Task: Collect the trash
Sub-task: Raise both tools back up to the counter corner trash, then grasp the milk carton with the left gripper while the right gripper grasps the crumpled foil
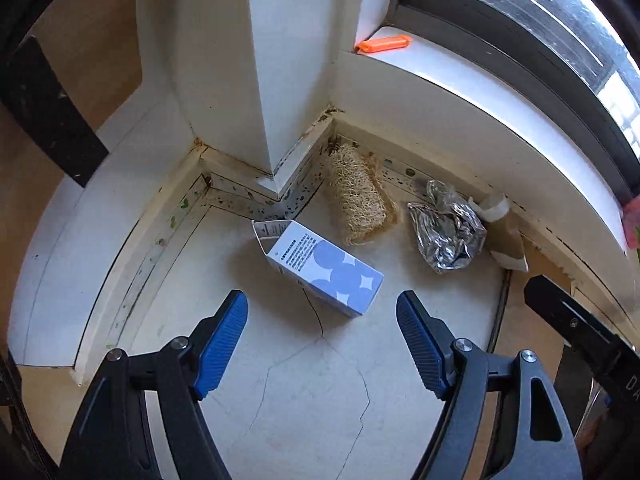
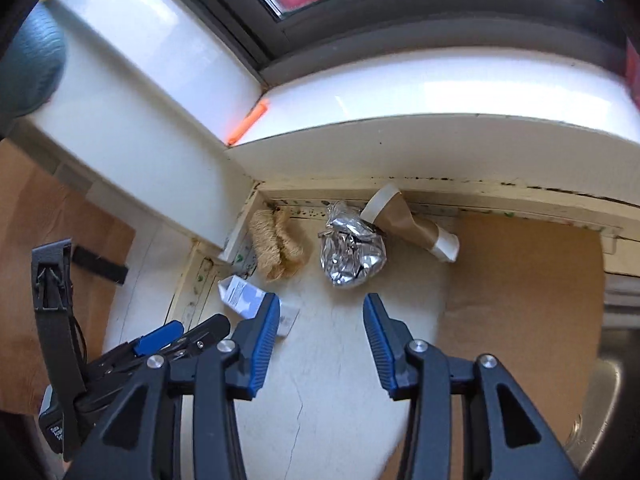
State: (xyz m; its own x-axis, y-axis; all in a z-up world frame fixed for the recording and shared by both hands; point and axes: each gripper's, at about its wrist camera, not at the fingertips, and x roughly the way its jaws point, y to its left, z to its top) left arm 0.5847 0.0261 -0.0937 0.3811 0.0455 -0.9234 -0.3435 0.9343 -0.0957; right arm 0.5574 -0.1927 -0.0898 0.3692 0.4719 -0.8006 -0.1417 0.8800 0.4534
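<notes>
A white and blue carton [image 1: 326, 266] lies on its side on the pale floor, just beyond my left gripper [image 1: 322, 308], which is open and empty above it. Beside the carton lie a loofah sponge [image 1: 358, 196], a crumpled silver foil bag [image 1: 450, 230] and a brown and white paper cup [image 1: 506, 232] against the wall. My right gripper [image 2: 322, 312] hangs open and empty, short of the foil bag [image 2: 352, 254]. The carton [image 2: 248, 296] sits partly behind its left finger [image 2: 264, 344]. The loofah [image 2: 278, 244] and the paper cup [image 2: 408, 222] lie further back.
A white column corner [image 1: 280, 80] and stained skirting close off the back. An orange item [image 1: 384, 44] rests on the white window sill. Brown cardboard [image 2: 520, 280] covers the floor on the right. The left gripper's body [image 2: 120, 360] shows at the lower left of the right wrist view.
</notes>
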